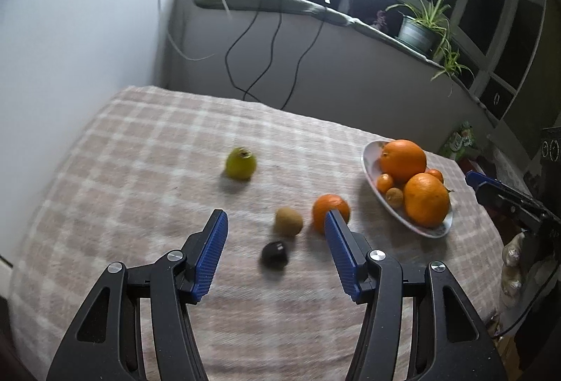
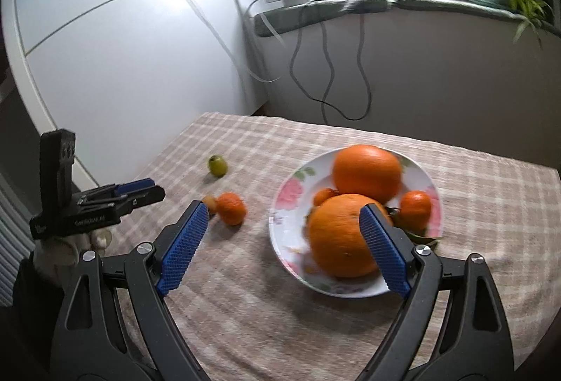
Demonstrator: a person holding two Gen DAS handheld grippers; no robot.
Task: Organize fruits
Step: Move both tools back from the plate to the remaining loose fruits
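Fruits lie beneath both tilted-down tools: left tool (image 1: pixel 275 218) and right tool (image 2: pixel 284 211) spread, gripping nothing.

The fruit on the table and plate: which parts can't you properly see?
- Dark fruit: left wrist view, blurred, kind unclear; not visible in the right view.
- Kiwi: right wrist view, mostly behind the blue finger.
- Small fruit on plate: too small to identify.
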